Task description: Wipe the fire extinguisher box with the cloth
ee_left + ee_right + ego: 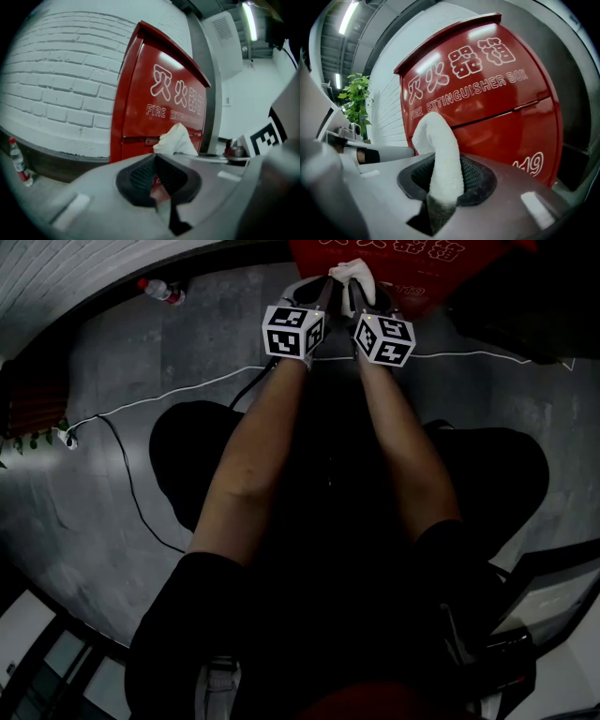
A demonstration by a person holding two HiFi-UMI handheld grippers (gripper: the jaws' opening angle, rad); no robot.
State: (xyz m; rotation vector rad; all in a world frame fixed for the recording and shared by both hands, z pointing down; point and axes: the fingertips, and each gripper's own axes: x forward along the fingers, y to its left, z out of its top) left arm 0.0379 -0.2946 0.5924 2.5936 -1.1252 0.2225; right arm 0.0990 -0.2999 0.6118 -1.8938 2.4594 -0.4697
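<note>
Nearest you, the right gripper (446, 183) has its jaws clamped on the cloth (436, 140), and the white free end curls up and forward out of the pads toward the fire extinguisher box (501, 98). The box stands straight ahead of you, its red front filling both gripper views, backed against the white brick wall (61, 89). The cloth is in hand and aimed at the front panel, but I cannot tell whether it touches the paint. The front looks glossy all over with no wiped patch to tell apart, so judge the whole wipe as yet to be done. Your left gripper (155, 168) sits just beside the right one, its pads pressed together with nothing held, so it has no part in the wiping as it is. Nothing stands between the cloth and the box. A water bottle (161, 291) lies by the wall to your left, well apart from the box. A white cable (192, 387) crosses the floor (112, 521) under your forearms to a power strip (66, 437), so mind your feet there. A plant (356, 101) stands off to the side, well clear.
</note>
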